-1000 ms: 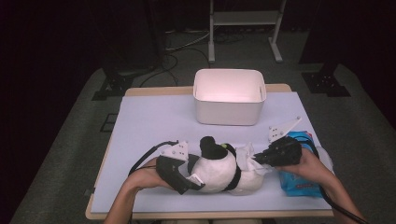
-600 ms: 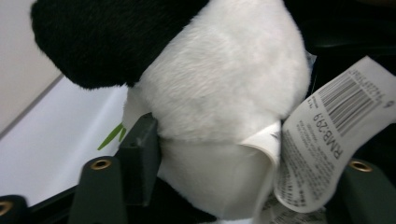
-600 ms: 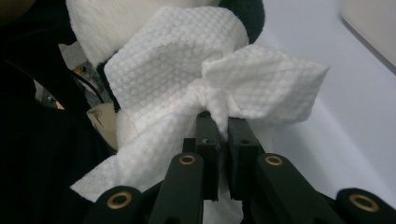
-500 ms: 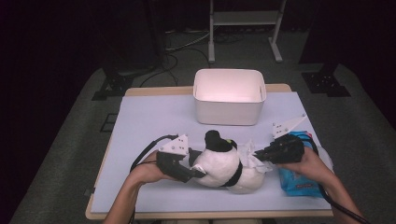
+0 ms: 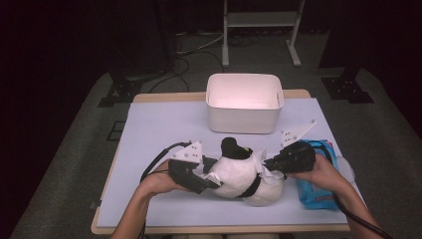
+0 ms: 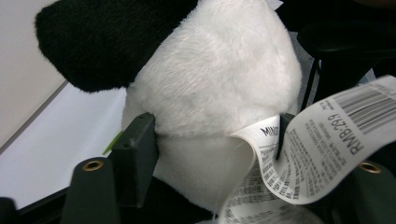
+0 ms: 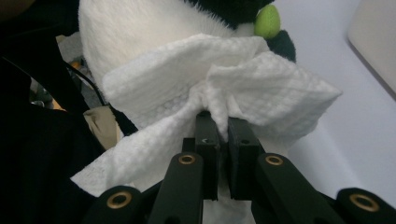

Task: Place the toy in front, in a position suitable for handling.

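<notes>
Right now your right gripper [image 7: 223, 122] has its jaws pressed together on a bunched white wipe [image 7: 243, 88], which lies against the plush penguin [image 5: 239, 174]. Your left gripper [image 6: 212, 133] grips the toy's white body from the other side; its jaws have just been opening a little, with the plush and its paper tag [image 6: 322, 144] between them. The penguin sits near the table's [image 5: 159, 124] front edge, a blue wipe packet [image 5: 318, 191] just beside it, a white bin [image 5: 244, 102] behind.

Black-and-white plush [image 5: 239, 172] with a green spot; white waffle-textured wipe [image 7: 219, 98]; white tag [image 6: 322, 144] with black print; white bin [image 5: 244, 102]; blue packet [image 5: 318, 186]; pale lilac bench [image 5: 159, 129].
</notes>
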